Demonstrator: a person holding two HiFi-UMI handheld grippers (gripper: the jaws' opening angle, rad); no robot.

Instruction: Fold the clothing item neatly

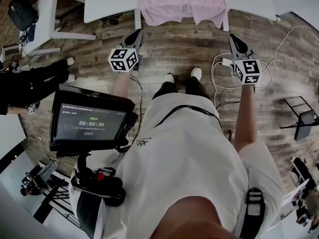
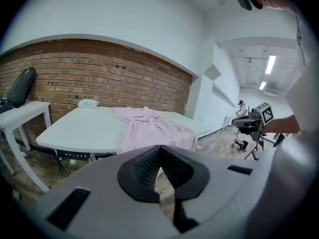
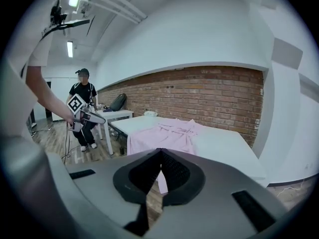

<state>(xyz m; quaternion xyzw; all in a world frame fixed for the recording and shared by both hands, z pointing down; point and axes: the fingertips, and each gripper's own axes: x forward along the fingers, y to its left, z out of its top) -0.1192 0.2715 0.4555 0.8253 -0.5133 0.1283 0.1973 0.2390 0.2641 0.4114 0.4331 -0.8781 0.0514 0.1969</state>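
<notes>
Surface [image 1: 104,4]: white, stood at the far side.
Pink garment [image 1: 182,4]: lay spread on the surface, near edge hanging over the rim.
Left gripper [image 1: 137,34]: fingers pressed together, empty, clear of the garment.
Right gripper [image 1: 234,38]: fingers pressed together, empty, right of the garment.

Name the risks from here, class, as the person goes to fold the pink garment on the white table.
The pink garment hangs over the near edge of the white table; a careless tug could drag it to the floor.
The left tool and right tool are shut, short of the table; unopened, they would only shove the cloth.
A white cable loops on the floor beside the person's feet: a trip hazard.
</notes>
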